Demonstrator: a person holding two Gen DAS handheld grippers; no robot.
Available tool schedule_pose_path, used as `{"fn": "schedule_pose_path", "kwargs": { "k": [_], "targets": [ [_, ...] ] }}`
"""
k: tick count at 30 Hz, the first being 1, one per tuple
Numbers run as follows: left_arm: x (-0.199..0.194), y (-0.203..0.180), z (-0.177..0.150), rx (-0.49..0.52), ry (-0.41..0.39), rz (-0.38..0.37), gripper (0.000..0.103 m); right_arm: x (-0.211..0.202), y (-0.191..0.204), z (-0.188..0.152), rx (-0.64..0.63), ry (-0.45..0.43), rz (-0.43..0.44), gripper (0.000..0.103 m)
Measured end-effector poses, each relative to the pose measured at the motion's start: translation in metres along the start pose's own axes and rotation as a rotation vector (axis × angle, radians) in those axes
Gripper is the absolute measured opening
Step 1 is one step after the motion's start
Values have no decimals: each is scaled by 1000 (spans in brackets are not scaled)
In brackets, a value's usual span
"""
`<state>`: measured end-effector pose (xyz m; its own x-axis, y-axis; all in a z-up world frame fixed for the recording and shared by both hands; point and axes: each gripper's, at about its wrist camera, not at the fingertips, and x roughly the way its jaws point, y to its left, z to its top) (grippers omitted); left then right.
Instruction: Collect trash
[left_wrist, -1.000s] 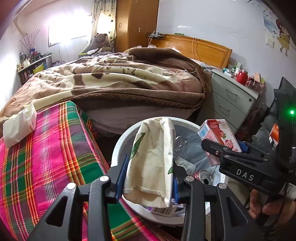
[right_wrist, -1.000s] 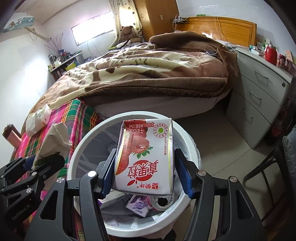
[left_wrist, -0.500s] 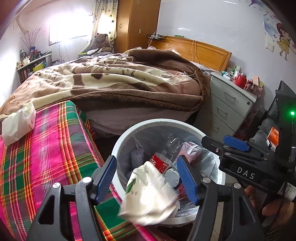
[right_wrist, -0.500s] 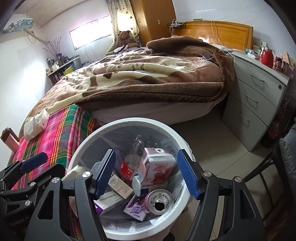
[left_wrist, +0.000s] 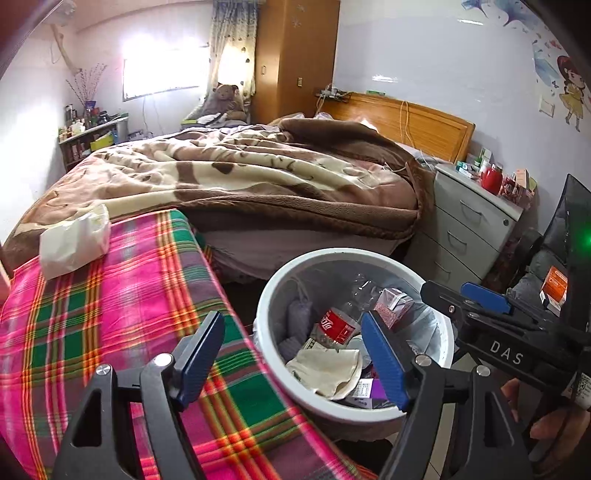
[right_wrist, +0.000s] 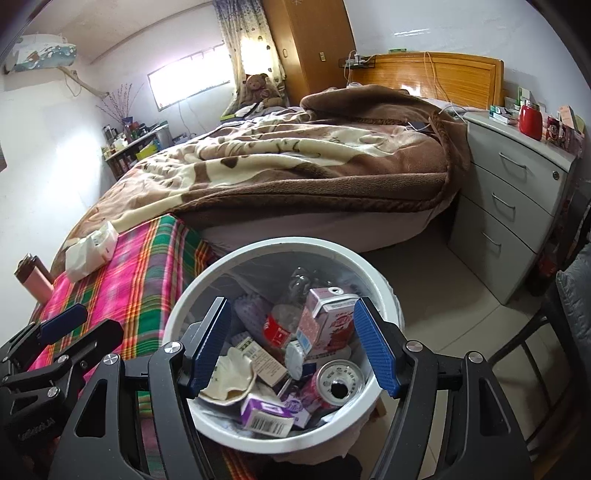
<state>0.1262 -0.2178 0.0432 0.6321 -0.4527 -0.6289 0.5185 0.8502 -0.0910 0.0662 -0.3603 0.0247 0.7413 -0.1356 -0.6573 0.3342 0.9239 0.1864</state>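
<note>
A white trash bin (left_wrist: 266, 295) (right_wrist: 192, 295) stands beside the plaid-covered surface and holds several pieces of trash. A crumpled cream bag (left_wrist: 328, 369) (right_wrist: 229, 376) and a pink drink carton (left_wrist: 395, 302) (right_wrist: 332, 314) lie inside it with a cola bottle (left_wrist: 336, 328) and a can (right_wrist: 340, 380). Above the bin's left rim my left gripper (left_wrist: 293, 321) (right_wrist: 99, 319) hovers with its jaws opening and nothing between them. Over the bin my right gripper (right_wrist: 291, 303) (left_wrist: 445, 287) is open and empty. A white crumpled bag (left_wrist: 74, 240) (right_wrist: 92, 247) lies on the plaid cloth.
The pink and green plaid cloth (left_wrist: 110, 314) covers the surface left of the bin. Behind it is a bed with a brown blanket (left_wrist: 258, 177). A grey drawer unit (right_wrist: 509, 192) stands at the right, and a pink bottle (right_wrist: 33, 280) at the far left.
Both grippers opened. The cream bag fell from the left one and the pink carton from the right one into the bin. Both grippers drew back a little.
</note>
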Motion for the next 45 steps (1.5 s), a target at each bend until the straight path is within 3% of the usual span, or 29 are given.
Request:
{"fn": "schedule_pose_path", "kwargs": {
  "k": [7,14,27,32,45],
  "targets": [
    [-27,12,-16,-10,-40,69,78,-16,22,-14,-61,-43,22,70],
    [-53,27,-35,-42,-79,86,81,-34,36,-32,-91,-89,45,70],
    [-86,41,-72,-62,-139,184,83,-53,55,-61,-128,-163,35,70],
    [-95,42,-74,-62,-172,203,83,-59,60,-65,-123,-175,42,70],
    [-97,47,-78,-82,-165,211,83,-63,69,-68,-136,-188,39,70]
  ]
}}
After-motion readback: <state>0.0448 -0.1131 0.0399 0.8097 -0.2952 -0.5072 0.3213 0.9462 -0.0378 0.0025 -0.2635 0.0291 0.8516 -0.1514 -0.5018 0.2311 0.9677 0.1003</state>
